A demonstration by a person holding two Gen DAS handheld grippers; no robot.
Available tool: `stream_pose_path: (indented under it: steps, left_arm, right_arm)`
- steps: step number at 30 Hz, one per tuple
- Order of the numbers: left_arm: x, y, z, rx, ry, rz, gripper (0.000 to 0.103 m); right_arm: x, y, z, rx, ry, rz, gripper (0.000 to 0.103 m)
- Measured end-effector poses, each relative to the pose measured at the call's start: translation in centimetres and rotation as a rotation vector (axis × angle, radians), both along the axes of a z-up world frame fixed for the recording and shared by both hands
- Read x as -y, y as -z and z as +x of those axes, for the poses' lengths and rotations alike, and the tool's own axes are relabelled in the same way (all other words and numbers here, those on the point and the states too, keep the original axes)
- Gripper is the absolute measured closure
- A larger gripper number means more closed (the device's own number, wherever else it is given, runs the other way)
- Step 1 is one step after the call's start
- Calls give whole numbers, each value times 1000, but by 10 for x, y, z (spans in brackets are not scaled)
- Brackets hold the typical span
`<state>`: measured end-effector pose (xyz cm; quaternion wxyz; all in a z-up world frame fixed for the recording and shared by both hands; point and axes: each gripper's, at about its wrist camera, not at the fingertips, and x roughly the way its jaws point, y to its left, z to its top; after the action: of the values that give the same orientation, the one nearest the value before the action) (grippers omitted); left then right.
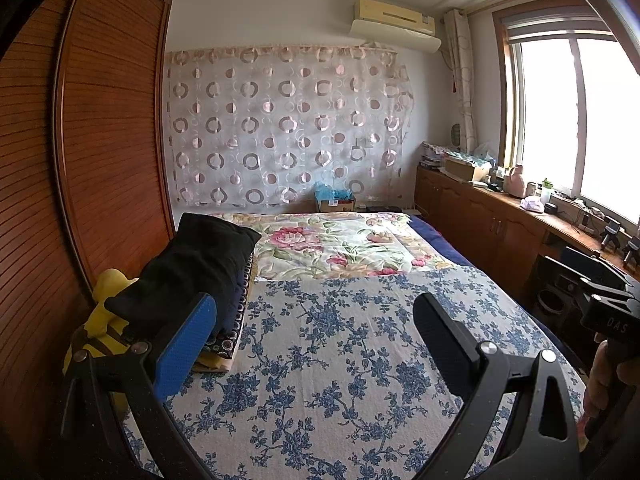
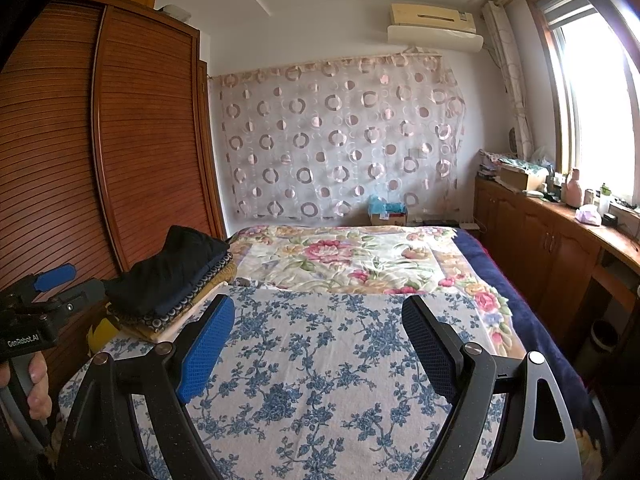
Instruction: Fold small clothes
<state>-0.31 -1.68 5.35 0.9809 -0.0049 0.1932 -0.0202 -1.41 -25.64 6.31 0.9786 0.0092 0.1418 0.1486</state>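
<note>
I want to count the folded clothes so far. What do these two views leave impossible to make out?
- Stack of folded clothes: the black top piece covers the layers in both views, so there is no count.
- Yellow item: left wrist view, mostly behind the stack and the left gripper; kind unclear.
- Sill clutter: too small to identify.
- Bed's near edge: cut off behind the open right gripper.

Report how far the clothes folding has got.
Done, by the look of it: a stack of folded clothes sits at the bed's left edge, a black garment on top. In hand: nothing; the left gripper and right gripper both hover open over the blue floral bedspread. Left: no unfolded garment shows, so either the job is finished or the next piece lies out of view.
</note>
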Motion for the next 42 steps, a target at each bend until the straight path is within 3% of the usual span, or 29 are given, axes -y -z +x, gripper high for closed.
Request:
stream_pose_path:
  steps: [42]
  left_arm:
    - [1, -4, 2, 8, -2, 1, 4]
  right_arm:
    - [4, 4, 6, 4, -5, -2, 16]
